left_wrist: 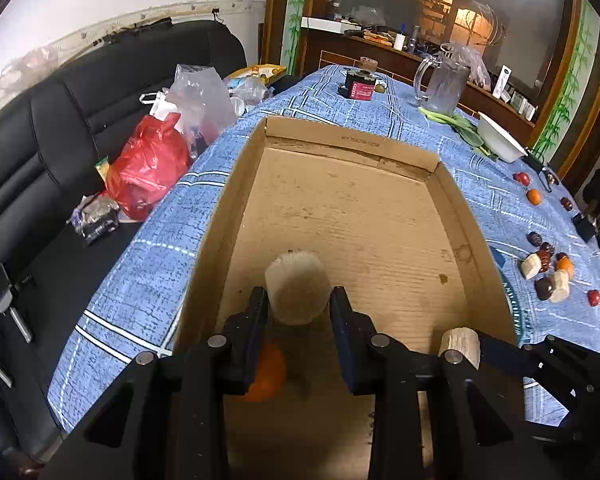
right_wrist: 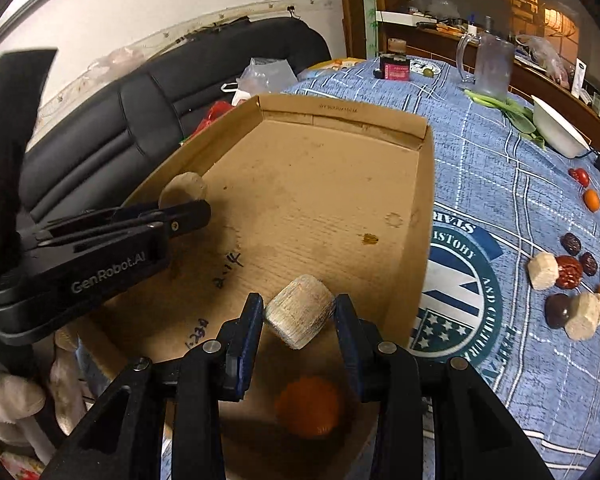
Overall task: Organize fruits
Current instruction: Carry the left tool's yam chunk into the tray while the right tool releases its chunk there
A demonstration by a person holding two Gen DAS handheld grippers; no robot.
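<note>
Cardboard tray (right_wrist: 424, 208) — one orange (right_wrist: 310, 406) inside — both grippers (left_wrist: 298, 304) (right_wrist: 300, 314) clamped on pale chunks (left_wrist: 296, 288) (right_wrist: 300, 310).

home living-dining room, black leather sofa (left_wrist: 60, 128), clothed table (left_wrist: 148, 264), cluttered sideboard (left_wrist: 380, 46)

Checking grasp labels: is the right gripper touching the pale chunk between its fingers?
Touching. The right wrist view shows the right gripper with both fingers pressed against the sides of the pale chunk, held above the cardboard box.
</note>
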